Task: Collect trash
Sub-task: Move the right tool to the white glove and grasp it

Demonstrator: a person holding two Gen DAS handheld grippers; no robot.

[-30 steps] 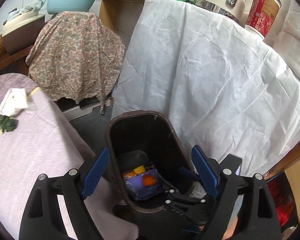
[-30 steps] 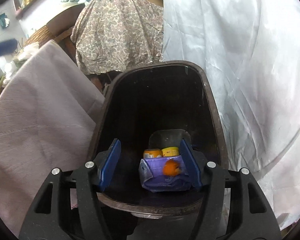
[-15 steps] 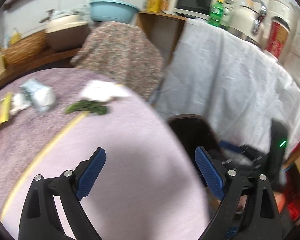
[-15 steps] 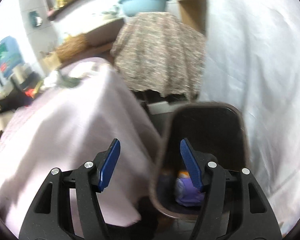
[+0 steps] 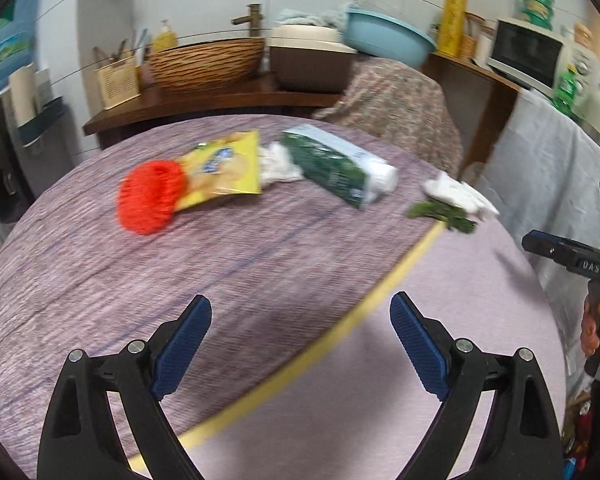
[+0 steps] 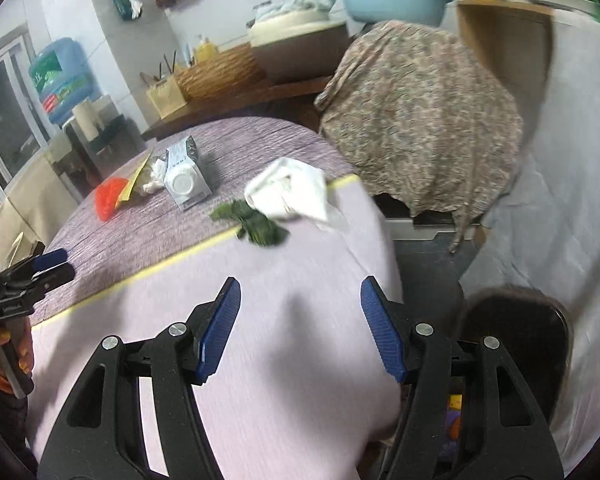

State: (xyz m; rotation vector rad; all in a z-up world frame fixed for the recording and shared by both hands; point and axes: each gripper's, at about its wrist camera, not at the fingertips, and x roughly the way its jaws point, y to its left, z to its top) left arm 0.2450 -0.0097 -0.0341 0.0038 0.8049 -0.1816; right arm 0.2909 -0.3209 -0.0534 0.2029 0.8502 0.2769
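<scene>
Matt woven cloth covers the table [image 5: 140, 272], purple-grey and ribbed. On it, a glossy yellow plastic wrapper [image 5: 228, 168]; just beside that, a shiny green-and-white carton [image 5: 336, 166] and a fuzzy red mesh scrubber [image 5: 152, 196]. Farther along the table, crumpled white paper tissue [image 6: 292, 192].

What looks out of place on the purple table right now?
Litter lies scattered on the tablecloth: a red mesh scrubber, a yellow snack wrapper, a green carton on its side, a crumpled tissue and wilted greens beside it. Both grippers, left and right, are open and empty.
</scene>
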